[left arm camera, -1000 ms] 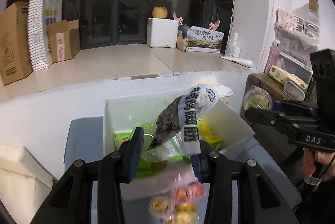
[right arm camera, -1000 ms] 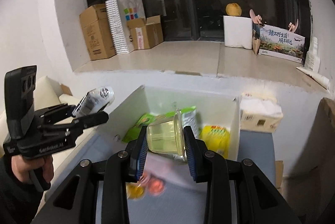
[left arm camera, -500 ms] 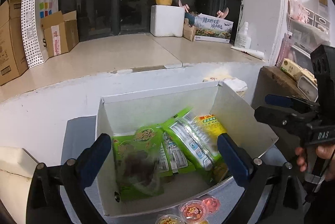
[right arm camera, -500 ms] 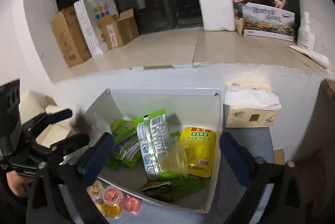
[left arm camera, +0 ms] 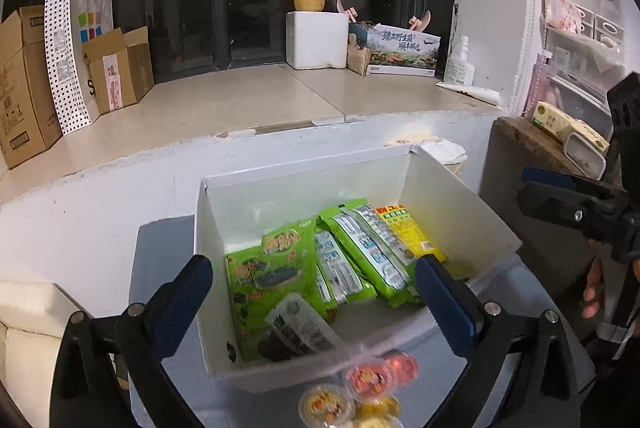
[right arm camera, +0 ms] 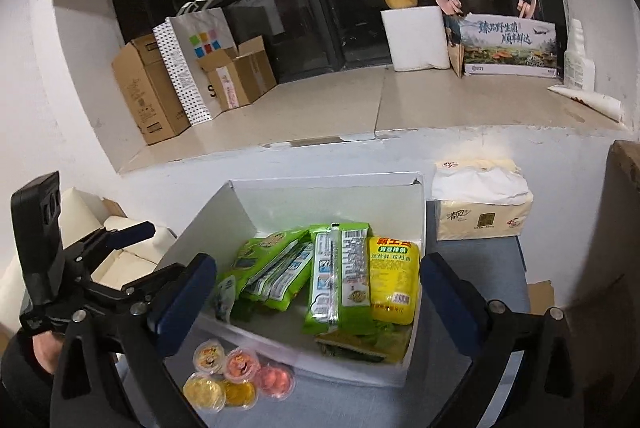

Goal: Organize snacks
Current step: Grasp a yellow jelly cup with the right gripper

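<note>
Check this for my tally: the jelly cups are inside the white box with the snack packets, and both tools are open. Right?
Not quite. The jelly cups sit on the table outside the white box, by its near wall, as the right wrist view shows. The snack packets are inside, and both tools are open.

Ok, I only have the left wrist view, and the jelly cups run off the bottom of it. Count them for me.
Observer: Five jelly cups, clustered on the table just outside the front wall of the white box.
Operator: Now tell me what that white lump behind the box's right corner is.
Observer: It is a tissue pack, standing on the table beside the box's right wall.
Operator: Report anything lying under the yellow packet.
Observer: A flat dark-green packet lies in the box's front right corner, partly under the yellow packet.
</note>
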The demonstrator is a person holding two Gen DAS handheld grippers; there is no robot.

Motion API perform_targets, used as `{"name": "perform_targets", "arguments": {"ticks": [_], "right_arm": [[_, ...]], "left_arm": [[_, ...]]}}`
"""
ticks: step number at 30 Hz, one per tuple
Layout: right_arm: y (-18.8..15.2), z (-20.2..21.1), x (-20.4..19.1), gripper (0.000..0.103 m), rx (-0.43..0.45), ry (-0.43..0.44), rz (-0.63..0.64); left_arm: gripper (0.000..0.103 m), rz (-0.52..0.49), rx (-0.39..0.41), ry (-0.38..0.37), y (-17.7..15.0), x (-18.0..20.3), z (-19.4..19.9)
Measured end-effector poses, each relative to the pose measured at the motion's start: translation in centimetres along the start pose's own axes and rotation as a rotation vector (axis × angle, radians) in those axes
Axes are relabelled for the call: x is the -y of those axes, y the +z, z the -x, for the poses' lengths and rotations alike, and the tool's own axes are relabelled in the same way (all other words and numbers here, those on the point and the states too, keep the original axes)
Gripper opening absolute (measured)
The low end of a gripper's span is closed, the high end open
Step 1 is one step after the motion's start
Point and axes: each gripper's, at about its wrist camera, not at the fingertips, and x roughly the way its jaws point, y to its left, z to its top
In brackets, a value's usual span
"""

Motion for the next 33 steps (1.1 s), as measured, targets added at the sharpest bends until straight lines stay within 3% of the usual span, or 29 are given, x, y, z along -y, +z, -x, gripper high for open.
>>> {"name": "perform_targets", "arguments": {"ticks": [6,13,18,28,31,33], "right_arm": [[-3.7,3.3,-1.6,0.103,0.009,0.018,0.003],[-10.0,4.6,-4.2,0.103,-0.013,0.038,-0.006],[-12.8,2.8,-6.4,0.103,-0.07,0.072,0.037],[-13.6,-2.9,-11.1,0.102,-0.168,0.158,0.153],[-13.6,-4.9,-11.9,0.092,-0.21,0.153,0.164],[-13.8,-5.8,-12.3,0.079,-0.235,0.143,0.179]], "left_arm": [[0.103,0.016,-0.004,-0.025,-4.2,1.0,4.5],[0.103,0.165,-0.017,-0.043,-11.5,0.9,8.8],[0.103,0.228,-0.014,-0.044,-14.6,0.3,10.7],[0.103,0.258,-0.017,-0.003,-17.0,-1.8,12.8],[0.103,0.263,-0.017,-0.01,-17.5,-2.1,12.9],[0.103,0.274,-0.024,-0.003,-17.9,-2.5,12.8]]}}
